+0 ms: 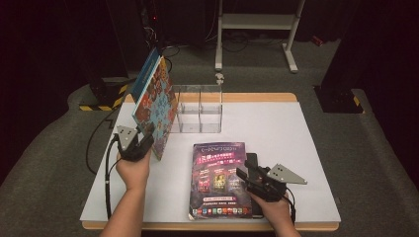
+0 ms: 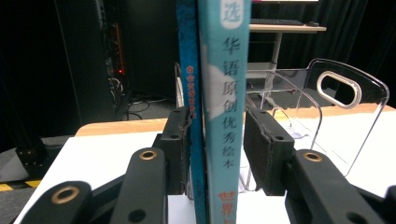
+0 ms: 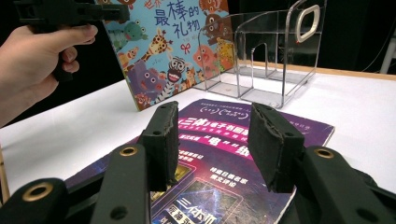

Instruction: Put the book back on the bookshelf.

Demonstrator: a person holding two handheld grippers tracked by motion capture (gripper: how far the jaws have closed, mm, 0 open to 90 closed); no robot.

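Dark room; white tabletop (image 1: 276, 128), wood edge.

Rack (image 1: 200, 109) behind flat book (image 1: 218, 180)

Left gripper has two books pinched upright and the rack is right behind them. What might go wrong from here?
1. The left gripper holds two picture books by one lower edge, tilted; the thinner blue one might slip free.
2. The clear rack looks light, so a book corner catching a divider may push it back.
3. The right gripper, open above the purple book, could nudge it toward the near table edge.
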